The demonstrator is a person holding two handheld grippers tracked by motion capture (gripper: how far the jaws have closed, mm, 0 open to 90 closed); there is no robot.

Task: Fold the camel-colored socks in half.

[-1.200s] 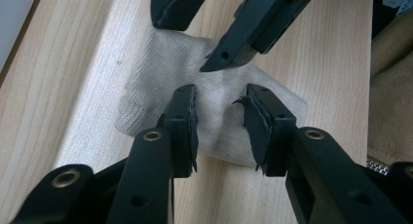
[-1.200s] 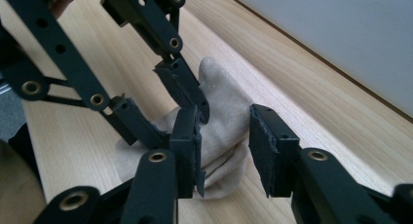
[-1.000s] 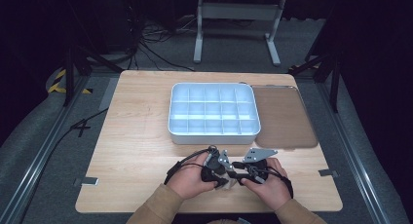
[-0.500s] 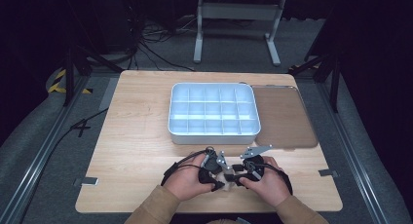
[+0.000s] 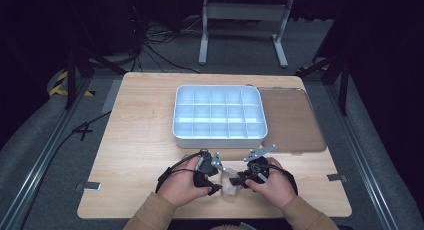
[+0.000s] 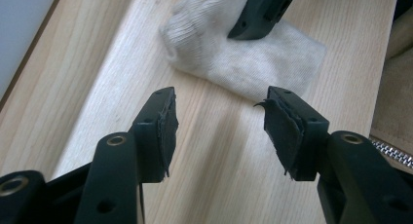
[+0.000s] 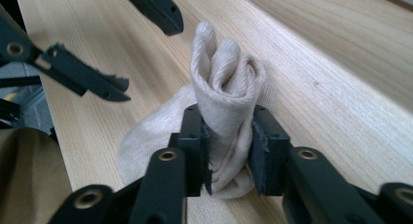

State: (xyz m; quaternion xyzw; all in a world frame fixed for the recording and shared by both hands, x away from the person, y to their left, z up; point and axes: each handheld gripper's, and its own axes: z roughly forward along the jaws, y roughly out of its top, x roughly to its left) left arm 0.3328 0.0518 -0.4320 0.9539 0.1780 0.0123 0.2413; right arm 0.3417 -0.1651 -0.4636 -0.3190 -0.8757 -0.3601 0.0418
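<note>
Sock: cream knit sock [image 7: 221, 117] is lying bunched on the table near the bottom centre of the high view [image 5: 231, 184], between the two hands; in the right gripper view its cuff is standing up in folds at frame centre.
Table: light wooden table [image 5: 145, 135] is filling the middle of the high view, running from centre to the lower edge.
Mat: brown mat [image 5: 292, 120] is lying flat at centre right of the high view, touching the tray's right side.
Tray: white compartment tray [image 5: 219, 113] is sitting at the centre of the high view, well above the hands, its cells looking bare.
Right gripper: right gripper [image 7: 228, 136] is pinching the gathered sock, both pads pressing into the fabric at lower centre of its own view; its jaws have just been closing on the cloth; in the high view it is sitting at lower centre right [image 5: 245, 177].
Left gripper: left gripper [image 6: 219, 119] is standing wide apart with nothing between its pads, having just been opening; the sock [image 6: 243, 53] is lying beyond its tips in the upper middle of its own view; in the high view it is at lower centre left [image 5: 212, 182].
</note>
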